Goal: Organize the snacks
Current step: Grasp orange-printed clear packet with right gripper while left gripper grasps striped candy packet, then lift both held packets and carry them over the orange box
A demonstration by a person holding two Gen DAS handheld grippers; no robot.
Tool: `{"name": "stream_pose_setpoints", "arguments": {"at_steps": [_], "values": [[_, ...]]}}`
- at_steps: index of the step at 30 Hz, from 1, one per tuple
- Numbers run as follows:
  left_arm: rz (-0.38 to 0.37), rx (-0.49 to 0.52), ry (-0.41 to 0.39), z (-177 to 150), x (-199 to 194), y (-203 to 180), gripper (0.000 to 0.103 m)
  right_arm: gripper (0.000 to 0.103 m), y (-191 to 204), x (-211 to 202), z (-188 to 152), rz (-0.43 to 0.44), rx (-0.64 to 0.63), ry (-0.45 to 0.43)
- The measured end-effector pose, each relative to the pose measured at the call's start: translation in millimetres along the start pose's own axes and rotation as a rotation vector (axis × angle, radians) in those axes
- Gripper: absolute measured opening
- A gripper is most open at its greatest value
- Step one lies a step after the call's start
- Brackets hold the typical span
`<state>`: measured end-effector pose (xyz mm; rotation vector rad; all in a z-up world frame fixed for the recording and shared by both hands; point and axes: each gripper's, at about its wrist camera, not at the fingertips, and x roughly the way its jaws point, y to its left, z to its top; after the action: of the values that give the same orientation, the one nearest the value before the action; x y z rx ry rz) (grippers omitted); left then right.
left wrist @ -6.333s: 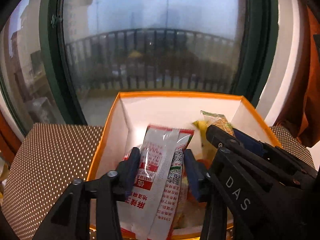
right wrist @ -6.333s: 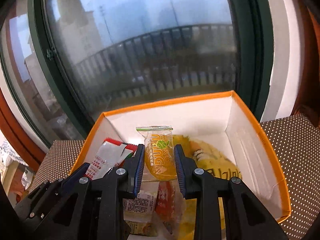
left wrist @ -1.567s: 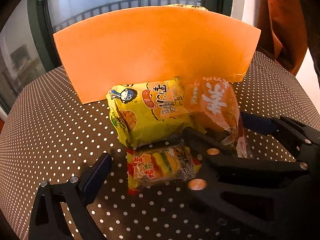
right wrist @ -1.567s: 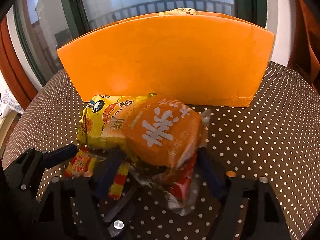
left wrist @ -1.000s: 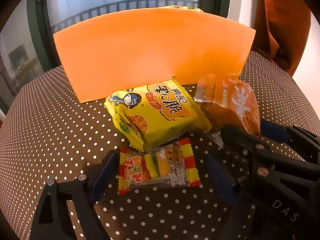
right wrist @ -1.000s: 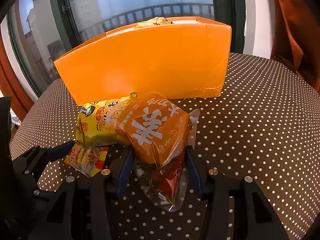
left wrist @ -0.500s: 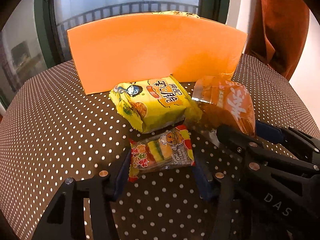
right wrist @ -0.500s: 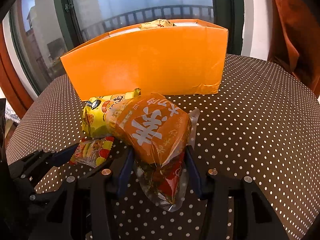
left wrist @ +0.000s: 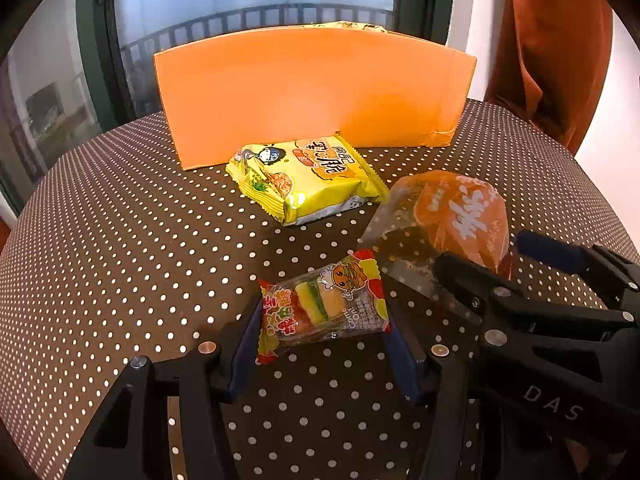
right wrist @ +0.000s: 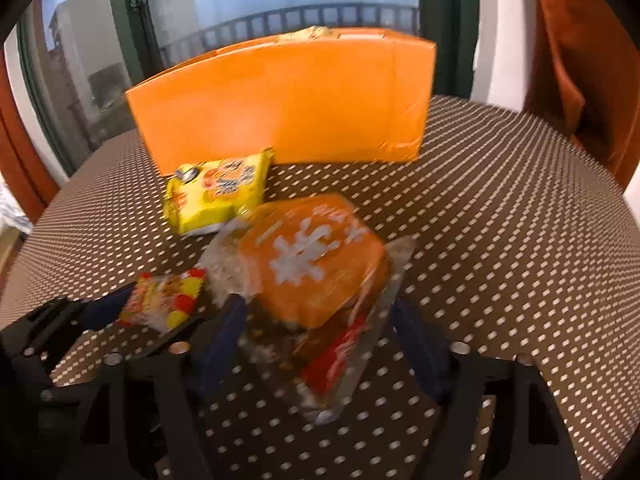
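Note:
My left gripper (left wrist: 320,344) is shut on a small burger-print candy packet (left wrist: 322,312), its blue pads pressing both ends just above the dotted tablecloth. To its right, my right gripper (right wrist: 320,336) has its jaws opening. An orange bread packet (right wrist: 316,268) lies between them on the table, and the pads stand off it. A yellow noodle packet (left wrist: 308,176) lies in front of the orange box (left wrist: 312,88), which stands upright at the back. From the right wrist, the candy packet (right wrist: 164,300) shows at lower left in the left gripper (right wrist: 132,312).
A brown cloth with white dots (left wrist: 120,240) covers the round table. Behind the box is a dark-framed window (left wrist: 100,40) with a balcony railing. An orange curtain (left wrist: 556,60) hangs at the right. A snack pokes above the box's rim (right wrist: 312,33).
My left gripper closed on the candy packet and drew it back from the yellow packet and the box. The right jaws spread apart off the orange bread packet.

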<state>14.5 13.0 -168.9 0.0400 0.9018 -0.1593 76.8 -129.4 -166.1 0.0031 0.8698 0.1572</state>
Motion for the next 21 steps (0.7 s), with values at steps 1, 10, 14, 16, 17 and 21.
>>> {"name": "stream_pose_setpoints", "arguments": {"at_steps": [1, 10, 14, 16, 17, 21], "values": [[-0.002, -0.002, 0.002, 2.4, 1.5, -0.9, 0.062, 0.087, -0.2, 1.0, 1.7, -0.015, -0.005, -0.009], [0.009, -0.007, 0.013, 29.5, 20.4, -10.6, 0.07, 0.094, 5.5, 24.1, 22.2, 0.001, -0.013, 0.007], [-0.004, -0.038, 0.002, 37.8, 26.2, -6.9, 0.07, 0.094, -0.3, 36.8, 30.9, 0.022, 0.014, 0.022], [-0.011, -0.041, 0.001, 40.0, 27.9, -7.4, 0.069, 0.091, -3.8, 44.7, 33.6, 0.033, 0.032, 0.036], [-0.009, -0.037, 0.001, 40.9, 28.5, -8.9, 0.068, 0.088, -3.7, 45.2, 34.3, 0.031, 0.032, 0.034], [-0.001, -0.023, 0.0, 43.8, 30.8, -13.8, 0.06, 0.068, -1.1, 44.9, 36.1, 0.044, 0.019, 0.023]]}}
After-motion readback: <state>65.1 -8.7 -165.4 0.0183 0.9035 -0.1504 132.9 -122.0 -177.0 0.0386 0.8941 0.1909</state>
